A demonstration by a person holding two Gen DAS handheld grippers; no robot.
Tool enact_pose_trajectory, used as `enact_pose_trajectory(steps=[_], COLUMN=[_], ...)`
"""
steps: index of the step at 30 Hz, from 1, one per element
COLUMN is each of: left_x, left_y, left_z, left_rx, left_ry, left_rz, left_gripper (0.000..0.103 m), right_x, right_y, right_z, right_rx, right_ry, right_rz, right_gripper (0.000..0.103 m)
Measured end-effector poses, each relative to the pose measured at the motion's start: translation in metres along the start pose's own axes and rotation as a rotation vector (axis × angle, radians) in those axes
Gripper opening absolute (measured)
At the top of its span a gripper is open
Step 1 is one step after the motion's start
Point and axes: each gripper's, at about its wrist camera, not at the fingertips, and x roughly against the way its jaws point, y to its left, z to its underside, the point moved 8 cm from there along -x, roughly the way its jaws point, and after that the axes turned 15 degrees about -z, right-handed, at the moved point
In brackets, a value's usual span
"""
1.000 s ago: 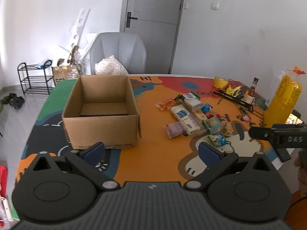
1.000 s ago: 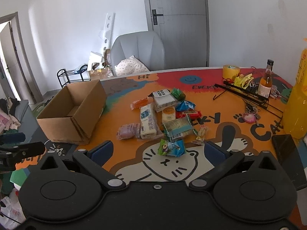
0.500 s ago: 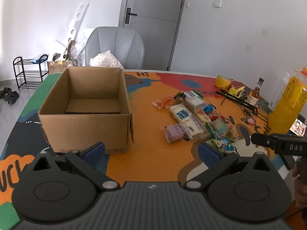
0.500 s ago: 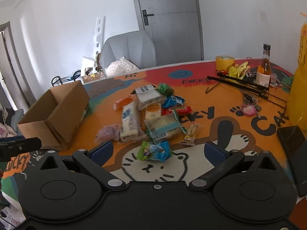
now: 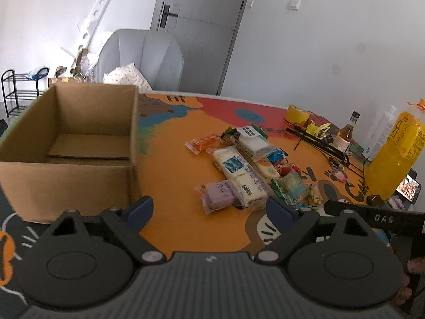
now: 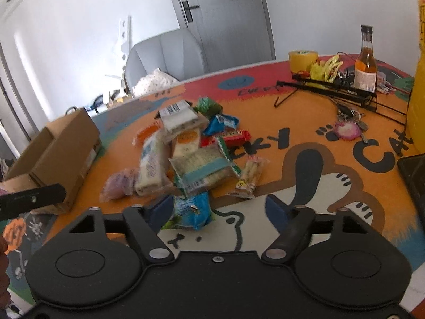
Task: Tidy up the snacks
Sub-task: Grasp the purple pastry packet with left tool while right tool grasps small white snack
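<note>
A home room: armchair, shoe rack, cartoon-print table.

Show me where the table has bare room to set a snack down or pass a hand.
Free: the orange strip between the cardboard box and the snack pile, and the white cat drawing right of the blue packet. The box floor is bare too. Crowded: the pile itself, and the far right around the brown bottle and keys.
</note>
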Motion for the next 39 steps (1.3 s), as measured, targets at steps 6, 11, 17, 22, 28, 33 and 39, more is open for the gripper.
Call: enact_pose_trajectory(steps=[6, 11, 17, 22, 28, 33, 39], left_x=[-0.026, -0.048, -0.073, -0.09, -0.097, -0.098, -0.096], left_y=[-0.015, -0.024, -0.031, -0.037, -0.038, -0.04, -0.036], left_z=[0.001, 0.0, -0.001, -0.001, 0.002, 0.001, 0.003], left_rx=[-0.001, -0.008, 0.033, 0.025, 0.026, 0.028, 0.053], left_ry=[0.042, 0.07, 0.115, 0.147, 0.152, 0.152, 0.163], left_rz=[0.009, 0.006, -0.007, -0.03, -0.045, -0.045, -0.04], left_gripper=[0.083, 0.078, 0.073, 0.068, 0.065, 0.053, 0.039], right_x=[-0.009, -0.023, -0.04, -0.049, -0.048, -0.043, -0.037], right_y=[-0.014, -0.028, -0.036, -0.037, -0.041, -0.048, -0.049], right_z=[-0.005, -0.009, -0.016, -0.018, -0.018, -0.015, -0.014], right_rx=[-0.011, -0.037, -0.059, -0.055, -0.06, -0.049, -0.06], right_ry=[-0.004, 0.01, 0.021, 0.031, 0.031, 0.03, 0.022], right_rz=[0.001, 0.018, 0.017, 0.012, 0.011, 0.03, 0.024], right_gripper=[0.068, 0.063, 0.055, 0.053, 0.04, 0.018, 0.017])
